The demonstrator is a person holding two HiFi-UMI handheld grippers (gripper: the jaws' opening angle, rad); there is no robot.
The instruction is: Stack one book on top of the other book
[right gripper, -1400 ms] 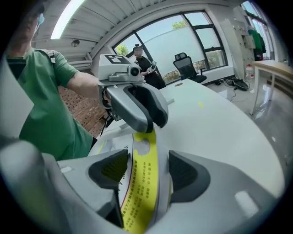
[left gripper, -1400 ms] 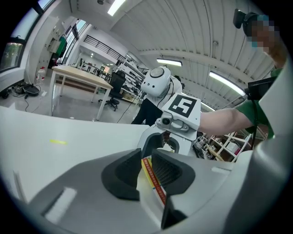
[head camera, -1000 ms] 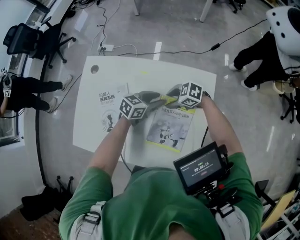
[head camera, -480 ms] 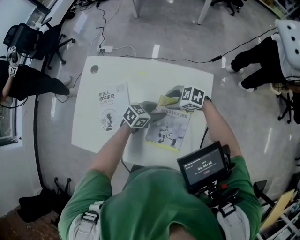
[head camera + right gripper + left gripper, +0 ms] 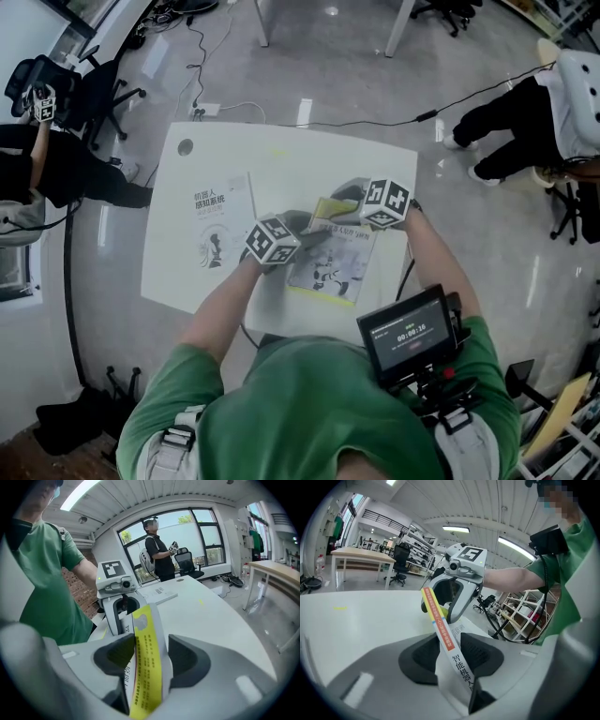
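Left claw (image 5: 451,641), jaws just closing, clamped the yellow book (image 5: 328,267); the white book (image 5: 220,220) lay flat to its left, seemingly not touching.

Right book (image 5: 328,267) white with yellow band; left book (image 5: 218,220) white, black print; table (image 5: 281,155) white.

Overhead head view; opposed gripper views, shared book (image 5: 330,269)
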